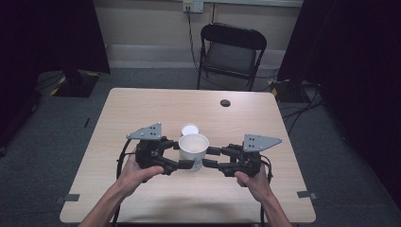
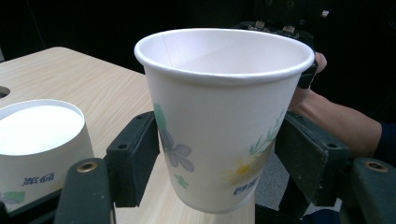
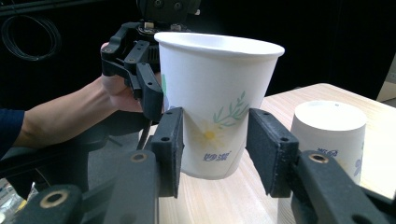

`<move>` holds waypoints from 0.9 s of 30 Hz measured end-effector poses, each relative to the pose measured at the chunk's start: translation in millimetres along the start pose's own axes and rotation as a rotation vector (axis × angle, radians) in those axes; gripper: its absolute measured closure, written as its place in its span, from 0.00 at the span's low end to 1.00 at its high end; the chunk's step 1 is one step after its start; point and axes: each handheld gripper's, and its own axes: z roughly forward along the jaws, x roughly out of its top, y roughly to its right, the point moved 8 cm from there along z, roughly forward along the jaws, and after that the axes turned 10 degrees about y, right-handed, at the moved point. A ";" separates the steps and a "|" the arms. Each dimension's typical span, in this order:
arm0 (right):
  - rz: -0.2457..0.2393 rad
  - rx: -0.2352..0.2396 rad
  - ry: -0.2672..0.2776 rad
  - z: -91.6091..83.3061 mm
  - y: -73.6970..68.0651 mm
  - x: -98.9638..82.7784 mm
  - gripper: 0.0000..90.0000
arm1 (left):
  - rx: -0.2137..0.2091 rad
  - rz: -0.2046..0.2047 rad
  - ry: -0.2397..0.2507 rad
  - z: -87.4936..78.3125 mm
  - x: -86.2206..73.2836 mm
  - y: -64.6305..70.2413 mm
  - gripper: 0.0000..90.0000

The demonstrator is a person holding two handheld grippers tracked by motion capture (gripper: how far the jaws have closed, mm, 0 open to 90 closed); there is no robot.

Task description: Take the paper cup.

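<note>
A white paper cup [image 1: 193, 150] with a flower print hangs upright just above the table, between both grippers. My right gripper [image 3: 219, 151] comes at it from the right, and both pads press on its lower wall. From the other side my left gripper [image 2: 219, 158] flanks the same cup [image 2: 219, 116]. Its pads stand close along the cup's sides without squeezing them. A second paper cup [image 1: 190, 129] stands upside down on the table just behind. It is at the left of the left gripper view [image 2: 37, 140] and at the right of the right gripper view [image 3: 329, 135].
The wooden table [image 1: 142, 109] has a round cable hole [image 1: 225, 102] near its far edge. A black folding chair [image 1: 231, 52] stands beyond it. Dark curtains hang on both sides. A person's forearms reach in over the near edge.
</note>
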 end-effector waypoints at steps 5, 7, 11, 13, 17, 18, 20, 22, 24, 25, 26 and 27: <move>0.000 0.003 0.003 0.9 -1.1 0.7 0.66 | -0.003 -0.005 -0.002 1.6 -0.9 0.0 0.33; -0.001 0.004 0.004 0.7 -1.4 1.5 0.68 | -0.006 -0.004 -0.006 1.6 -1.4 0.2 0.33; -0.003 0.002 0.002 0.5 -1.5 0.8 0.73 | -0.005 -0.010 0.005 1.7 -0.8 -0.6 0.33; -0.002 0.005 0.002 1.0 -1.7 0.1 0.73 | -0.005 -0.009 -0.002 1.9 -1.8 -0.6 0.33; -0.006 0.002 -0.004 1.8 -2.0 -0.6 0.76 | -0.003 -0.014 0.001 2.6 -2.3 -1.5 0.32; -0.007 0.008 -0.006 2.6 -2.7 -1.3 0.78 | -0.002 -0.016 0.000 3.2 -2.7 -1.3 0.31; -0.008 0.008 -0.008 3.8 -3.3 -2.0 0.77 | 0.006 -0.007 -0.013 4.2 -4.2 -2.2 0.32; -0.008 0.005 -0.008 3.6 -2.4 -1.5 0.76 | -0.005 -0.018 -0.011 3.8 -5.0 -1.9 0.34; -0.007 0.004 -0.011 3.6 -2.3 -1.9 0.75 | -0.001 -0.010 -0.011 3.9 -5.2 -2.0 0.34; -0.007 0.004 -0.012 3.7 -2.4 -2.1 0.74 | 0.001 -0.005 -0.010 3.7 -5.0 -1.9 0.35; -0.006 0.004 -0.011 3.6 -2.5 -2.0 0.71 | 0.005 -0.005 -0.007 2.7 -4.2 -1.9 0.35; -0.004 -0.003 -0.006 3.3 -1.7 -1.5 0.69 | 0.010 -0.003 -0.007 2.0 -4.0 -2.0 0.35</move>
